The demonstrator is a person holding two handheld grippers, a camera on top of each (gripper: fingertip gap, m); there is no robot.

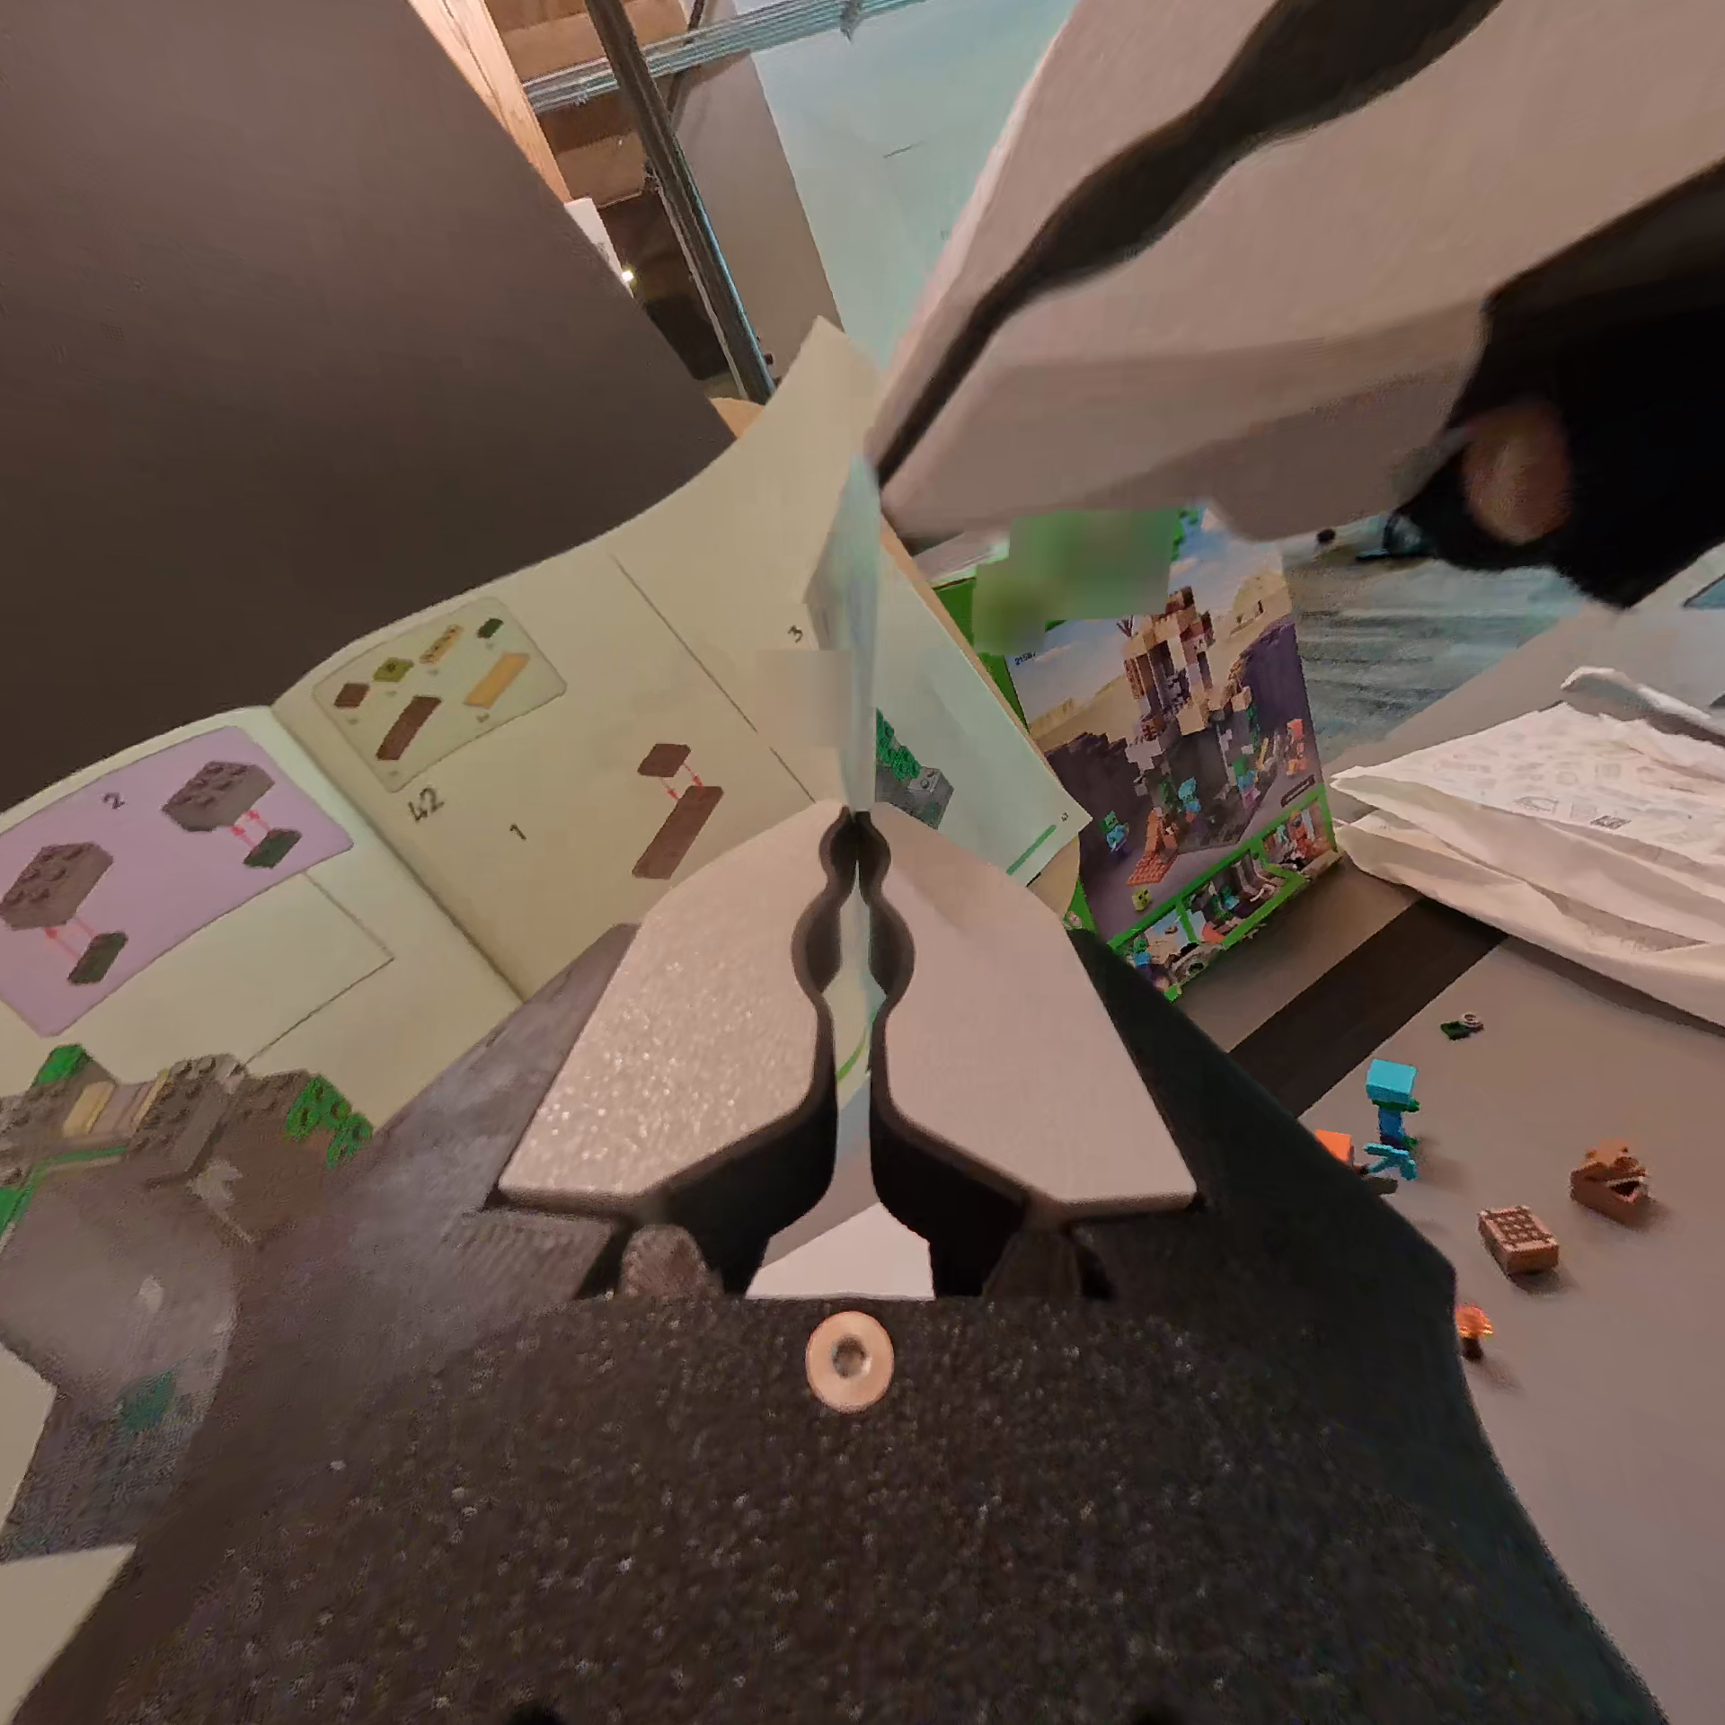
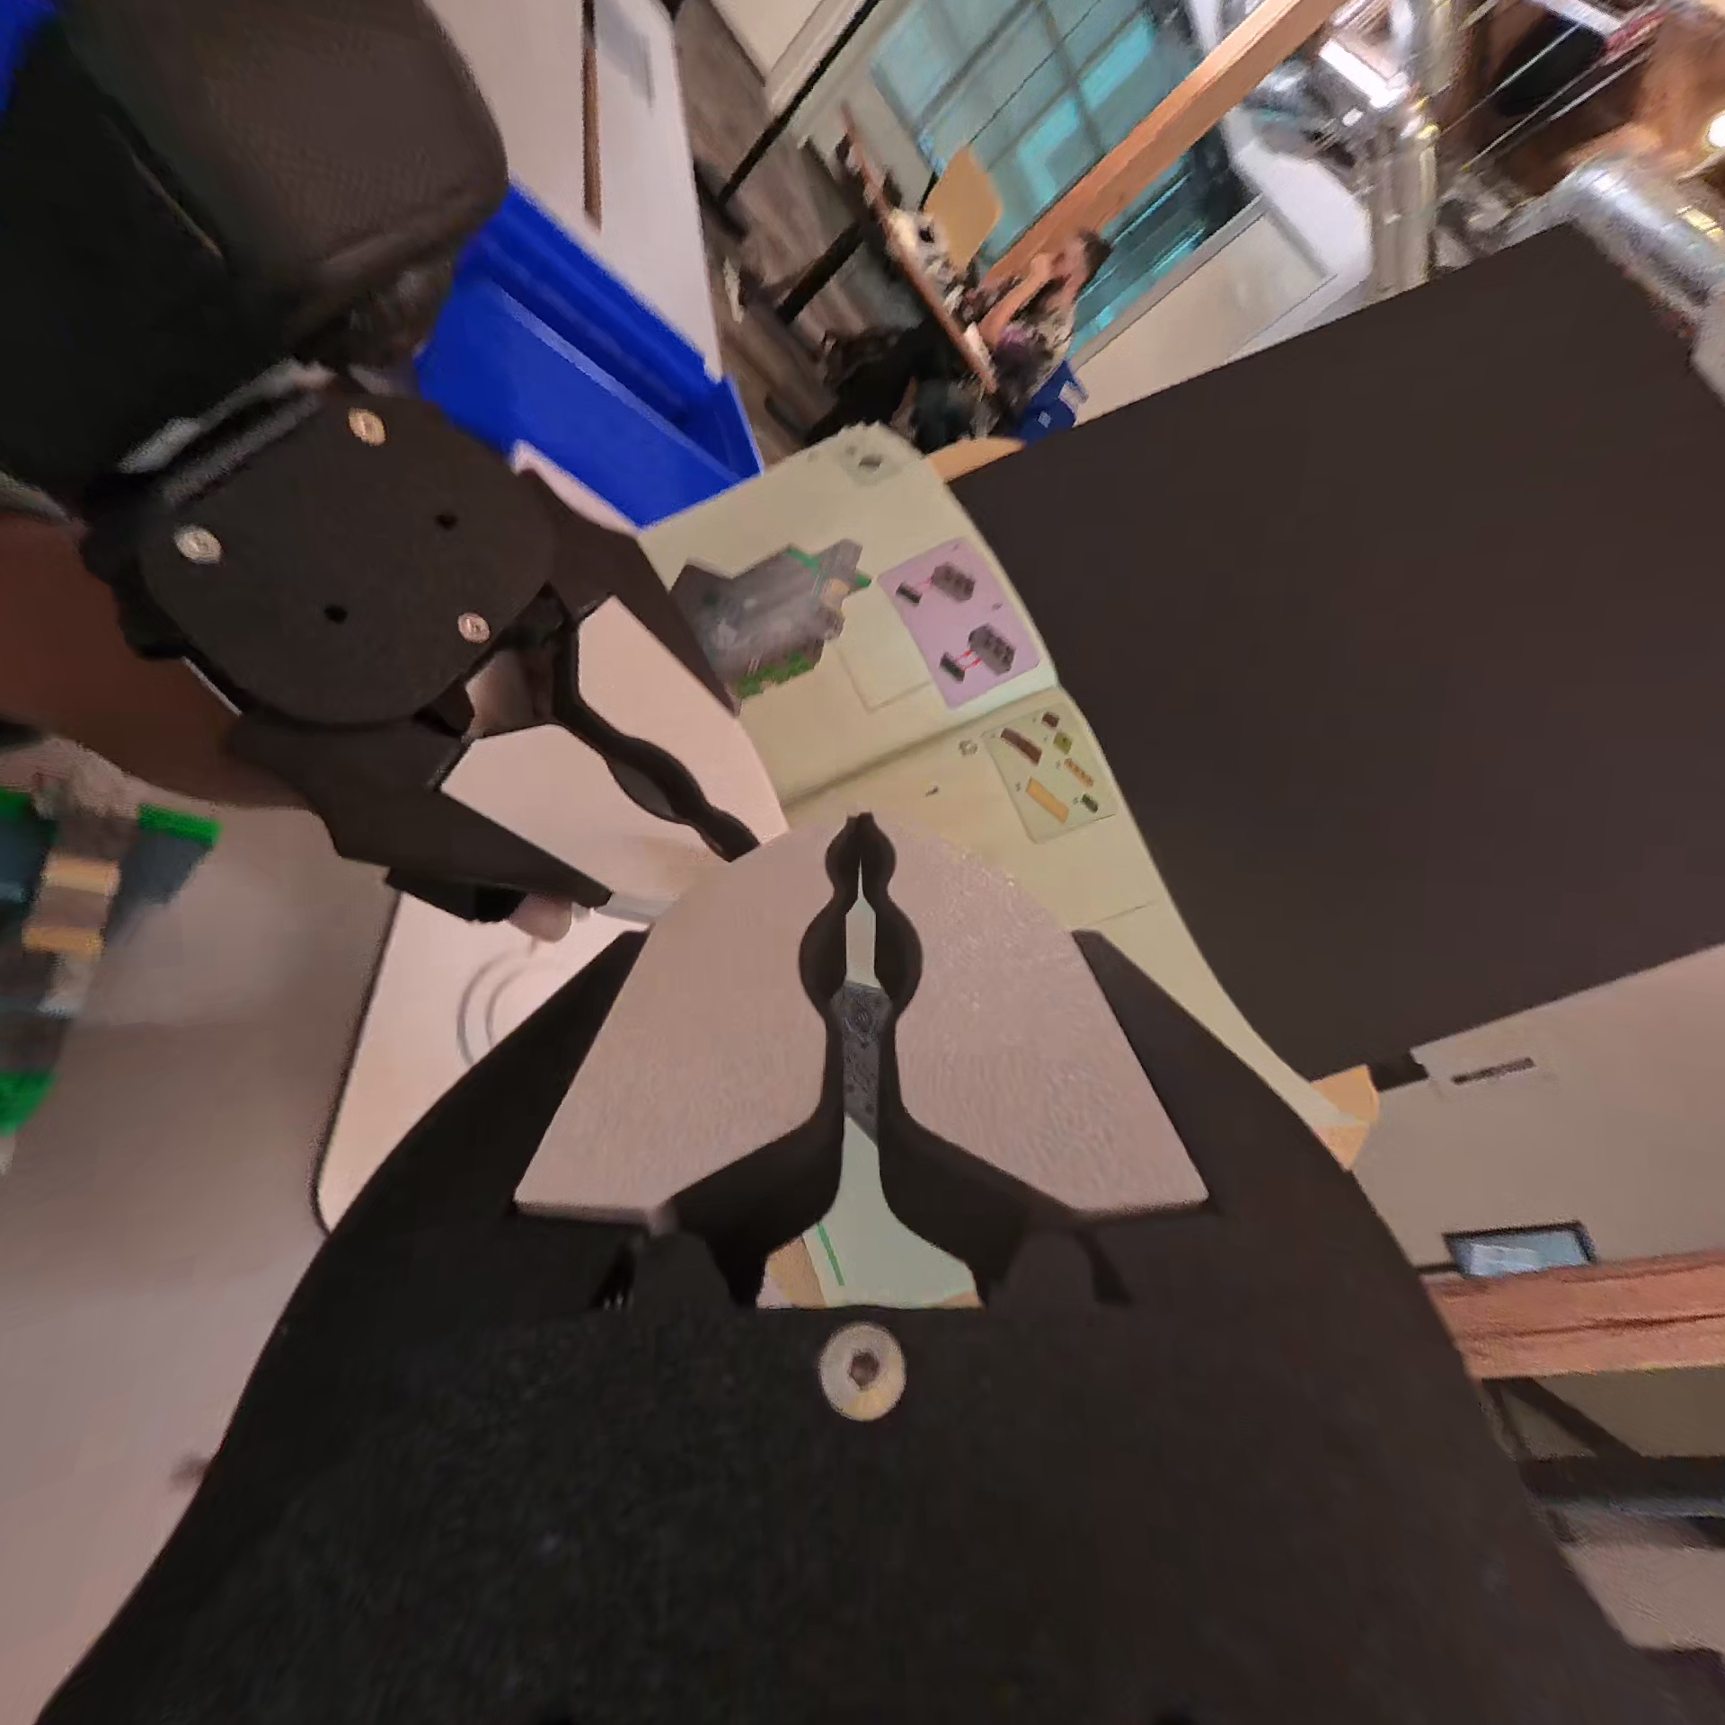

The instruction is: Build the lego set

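Note:
The instruction booklet (image 1: 523, 775) lies open, showing build steps with brown and grey bricks. One page (image 1: 933, 709) is lifted upright between the two grippers. My left gripper (image 1: 854, 826) is shut on that page's lower edge. My right gripper (image 1: 882, 467) comes in from the upper right, shut on the page's top edge. In the right wrist view the right gripper (image 2: 861, 826) is shut with the cream page showing through the gap. There the left gripper (image 2: 737, 845) sits close at the left, and the booklet (image 2: 933, 747) curves behind.
The lego set box (image 1: 1204, 765) stands right of the booklet. White paper bags (image 1: 1540, 821) lie at the right. A teal minifigure (image 1: 1391, 1120) and brown pieces (image 1: 1610, 1190) lie on the grey table (image 1: 1587, 1493). A dark panel (image 1: 280, 327) stands behind. A blurred, partly built model (image 2: 75, 896) sits at the left. The tips of one gripper are about 7 centimeters away from the tips of the other. The left tips stand about 30 centimeters off the teal minifigure (image 1: 1391, 1120).

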